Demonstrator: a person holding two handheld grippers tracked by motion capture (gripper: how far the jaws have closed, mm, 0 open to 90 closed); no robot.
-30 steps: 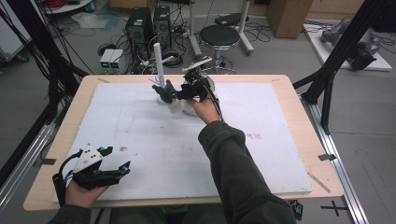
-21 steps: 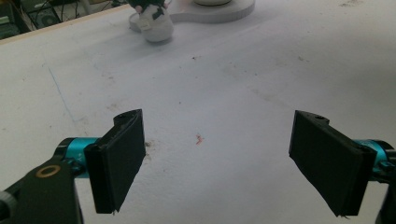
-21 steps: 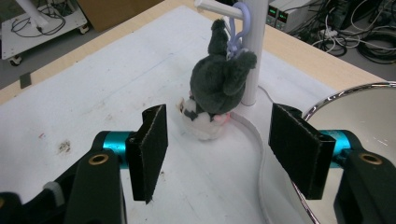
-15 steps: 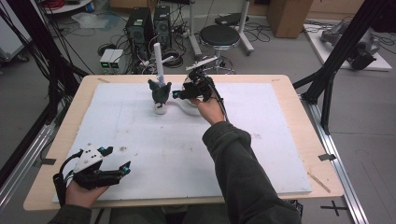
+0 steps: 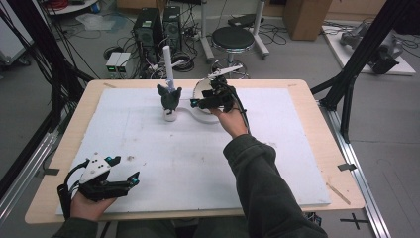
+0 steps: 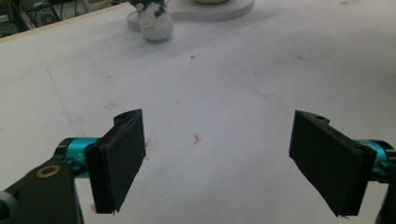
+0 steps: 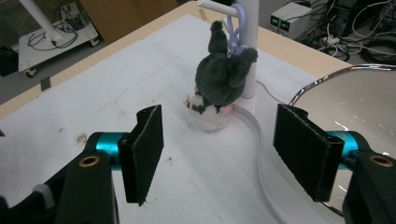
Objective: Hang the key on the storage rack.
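A dark grey and white plush toy (image 5: pixel 169 100) (image 7: pixel 218 79) hangs by a purple loop (image 7: pixel 235 31) from the hook of a white stand (image 5: pixel 168 62) (image 7: pixel 250 51) at the far middle of the table. Its bottom rests by the stand's base. My right gripper (image 5: pixel 194 103) (image 7: pixel 219 149) is just right of the toy. Its jaws have just been opening and nothing is between them. My left gripper (image 5: pixel 125 169) (image 6: pixel 224 163) lies open near the front left edge over bare board. The toy (image 6: pixel 154 23) stands far off in the left gripper view.
A shiny metal bowl (image 7: pixel 355 102) (image 5: pixel 202 89) sits on the stand's flat white base (image 6: pixel 219 7), under my right hand. A white foam board (image 5: pixel 148 139) covers the wooden table (image 5: pixel 324 134). Computers, cables and a stool stand on the floor beyond.
My right gripper let go of the plush toy, opened and drew back to the right. The toy swung left and now hangs at the stand. The left gripper stayed put.
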